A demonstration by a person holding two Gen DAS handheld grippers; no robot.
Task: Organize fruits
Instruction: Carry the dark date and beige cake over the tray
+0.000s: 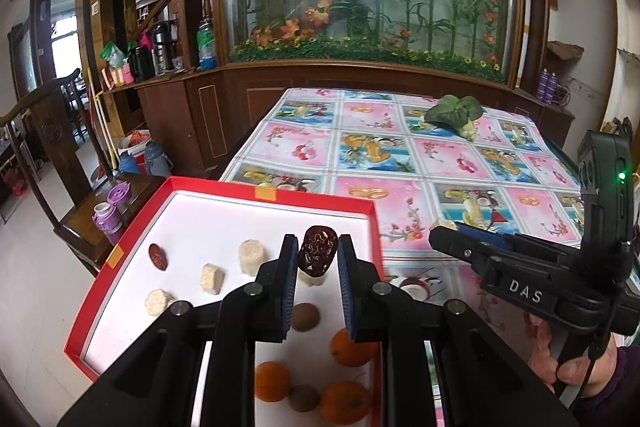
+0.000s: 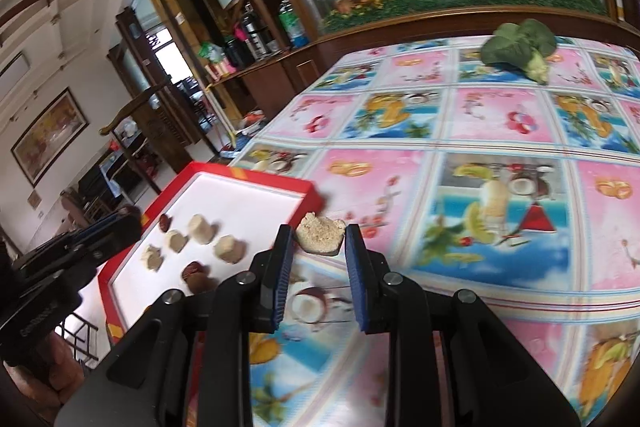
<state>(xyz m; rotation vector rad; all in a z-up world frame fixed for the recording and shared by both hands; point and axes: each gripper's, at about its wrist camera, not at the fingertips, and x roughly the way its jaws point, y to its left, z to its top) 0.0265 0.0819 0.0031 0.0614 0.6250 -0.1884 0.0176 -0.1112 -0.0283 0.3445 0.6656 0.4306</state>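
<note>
I work over the surface with the fruit-print plastic cloth point(image 1: 400, 155), which has much open room toward 12 o'clock; only a green leafy vegetable point(image 1: 454, 113) lies far there. At my 9 o'clock side the red-rimmed shallow box with white floor point(image 1: 370, 223) holds three oranges point(image 1: 352, 347), brown round fruits, pale banana pieces point(image 1: 251, 257) and one red date point(image 1: 157, 257).

I judge I am in the sorting step. My left gripper point(image 1: 318, 259) is closed on a wrinkled dark red date point(image 1: 318, 253), held above the box floor; next it should come down beside the other date at 10 o'clock.

My right gripper point(image 2: 320, 239) pinches a pale cut banana piece point(image 2: 320, 233) over the cloth, just outside the box's right wall. It must clear this rim, and not meet the left gripper.
</note>
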